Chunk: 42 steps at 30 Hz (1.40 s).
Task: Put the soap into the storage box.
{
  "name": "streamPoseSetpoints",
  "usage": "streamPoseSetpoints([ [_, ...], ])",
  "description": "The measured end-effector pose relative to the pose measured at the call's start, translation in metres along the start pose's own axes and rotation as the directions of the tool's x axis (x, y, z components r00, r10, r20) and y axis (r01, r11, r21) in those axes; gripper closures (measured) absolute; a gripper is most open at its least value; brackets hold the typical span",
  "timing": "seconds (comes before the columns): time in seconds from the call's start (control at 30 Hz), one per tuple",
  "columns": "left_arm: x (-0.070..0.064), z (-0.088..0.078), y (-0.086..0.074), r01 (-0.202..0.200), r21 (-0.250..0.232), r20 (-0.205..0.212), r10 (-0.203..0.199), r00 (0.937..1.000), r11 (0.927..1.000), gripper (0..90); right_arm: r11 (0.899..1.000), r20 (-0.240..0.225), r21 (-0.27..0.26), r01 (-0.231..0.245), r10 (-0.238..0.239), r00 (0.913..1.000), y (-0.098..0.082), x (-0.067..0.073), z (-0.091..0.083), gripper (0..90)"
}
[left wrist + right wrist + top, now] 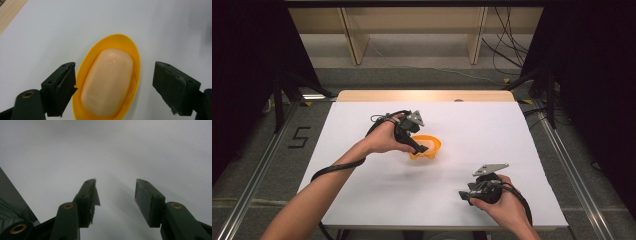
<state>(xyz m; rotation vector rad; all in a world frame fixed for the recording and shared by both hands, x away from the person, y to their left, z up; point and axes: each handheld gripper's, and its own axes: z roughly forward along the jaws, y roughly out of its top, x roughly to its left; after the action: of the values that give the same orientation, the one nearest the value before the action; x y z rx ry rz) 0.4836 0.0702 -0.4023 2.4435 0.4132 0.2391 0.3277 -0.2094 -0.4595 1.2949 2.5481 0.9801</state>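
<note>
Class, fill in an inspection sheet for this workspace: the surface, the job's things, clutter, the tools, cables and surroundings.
Surface: white table top, a wooden strip along its far edge.
Job's things: pale soap bar lying in a yellow oval dish near the table's middle.
Clutter: nothing seen.
Tools: left tool over the dish, jaws open either side of the soap, not touching it; right tool open above bare table near the front right, nothing between its jaws.
Cables: a black cable trails from each tool; more cables lie on the floor behind the table.
Surroundings: wooden frame beyond the table, dark curtains at both sides, a floor marking on the left.
</note>
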Motion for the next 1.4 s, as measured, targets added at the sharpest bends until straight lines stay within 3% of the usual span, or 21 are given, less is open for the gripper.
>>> streamPoseSetpoints([
  [0.1,-0.006,-0.009,-0.006,0.000,-0.006,0.000,0.000,1.0000,1.0000,17.2,1.000,-0.001,-0.002,0.003,-0.003,1.0000,0.000,0.000,0.000,51.5],
  [0.27,-0.017,-0.025,-0.021,0.003,0.007,-0.036,-0.003,0.9993,1.0000,17.5,1.000,0.005,0.022,-0.005,0.005,1.0000,0.000,0.000,-0.001,51.4],
  [0.33,-0.021,-0.030,-0.028,0.038,-0.013,-0.047,-0.039,0.9981,0.9992,17.9,1.000,0.000,0.013,0.007,-0.007,1.0000,0.000,0.000,0.000,51.4],
  [0.37,-0.021,-0.033,-0.030,0.022,-0.004,-0.052,-0.022,0.9984,0.9998,18.3,1.000,0.007,0.013,0.005,-0.005,1.0000,0.000,0.000,0.001,51.4],
  [0.47,-0.028,-0.041,-0.040,0.068,-0.035,-0.069,-0.070,0.9951,0.9971,19.1,1.000,-0.002,0.026,-0.013,0.013,0.9999,0.000,0.001,0.001,51.3],
  [0.57,-0.034,-0.048,-0.051,0.081,-0.047,-0.084,-0.085,0.9929,0.9956,19.3,0.998,-0.008,0.042,-0.046,0.046,0.9989,0.001,0.004,-0.001,51.3],
  [0.6,-0.036,-0.050,-0.055,0.087,-0.051,-0.086,-0.091,0.9921,0.9949,19.3,0.998,-0.007,0.041,-0.043,0.043,0.9991,0.001,0.004,-0.001,51.3],
  [0.63,-0.037,-0.052,-0.058,0.079,-0.048,-0.088,-0.083,0.9926,0.9957,19.4,1.000,0.004,0.029,-0.007,0.007,1.0000,0.001,0.001,0.000,51.3],
  [0.73,-0.044,-0.058,-0.074,0.096,-0.050,-0.090,-0.101,0.9909,0.9941,19.6,0.999,0.000,0.027,-0.016,0.016,0.9999,0.000,0.002,0.001,51.3],
  [0.83,-0.051,-0.061,-0.091,0.172,-0.075,-0.049,-0.176,0.9831,0.9822,20.8,1.000,0.005,0.027,-0.004,0.004,1.0000,0.001,0.000,0.000,51.2],
  [0.93,-0.059,-0.063,-0.112,0.177,-0.071,-0.063,-0.181,0.9814,0.9817,21.0,1.000,0.009,0.026,-0.009,0.009,0.9999,-0.001,0.000,0.001,51.3],
  [1.0,-0.066,-0.059,-0.127,0.204,-0.078,-0.062,-0.209,0.9760,0.9758,21.4,0.999,0.012,0.033,-0.010,0.010,0.9999,0.000,0.000,0.001,51.3],
  [1.07,-0.073,-0.057,-0.143,0.209,-0.090,-0.067,-0.215,0.9743,0.9739,22.1,0.999,0.011,0.032,-0.006,0.005,0.9999,0.000,0.000,0.001,51.3],
  [1.1,-0.077,-0.054,-0.154,0.224,-0.115,-0.060,-0.232,0.9709,0.9679,22.6,1.000,0.004,0.028,-0.013,0.013,0.9999,-0.001,0.001,0.001,51.3],
  [1.13,-0.081,-0.053,-0.163,0.222,-0.118,-0.067,-0.231,0.9706,0.9678,22.9,1.000,0.008,0.030,-0.009,0.009,0.9999,-0.001,0.000,0.000,51.3],
  [1.17,-0.082,-0.054,-0.168,0.194,-0.098,-0.085,-0.202,0.9757,0.9761,23.0,1.000,0.023,0.003,-0.003,0.002,0.9997,-0.003,-0.001,0.004,51.4],
  [1.2,-0.085,-0.054,-0.172,0.209,-0.090,-0.084,-0.216,0.9727,0.9738,23.2,0.999,0.005,0.035,-0.007,0.007,1.0000,-0.002,0.000,0.001,51.4],
  [1.3,-0.088,-0.058,-0.174,0.231,-0.098,-0.088,-0.240,0.9668,0.9679,22.9,0.999,0.008,0.038,-0.003,0.003,1.0000,-0.001,0.000,0.002,51.4],
  [1.33,-0.088,-0.058,-0.174,0.209,-0.093,-0.104,-0.218,0.9703,0.9735,22.9,0.999,0.007,0.038,-0.002,0.002,1.0000,-0.001,0.000,0.002,51.4],
  [1.4,-0.089,-0.057,-0.173,0.216,-0.094,-0.102,-0.226,0.9688,0.9717,23.4,0.999,0.008,0.036,0.002,-0.002,1.0000,-0.002,0.000,0.002,51.4],
])
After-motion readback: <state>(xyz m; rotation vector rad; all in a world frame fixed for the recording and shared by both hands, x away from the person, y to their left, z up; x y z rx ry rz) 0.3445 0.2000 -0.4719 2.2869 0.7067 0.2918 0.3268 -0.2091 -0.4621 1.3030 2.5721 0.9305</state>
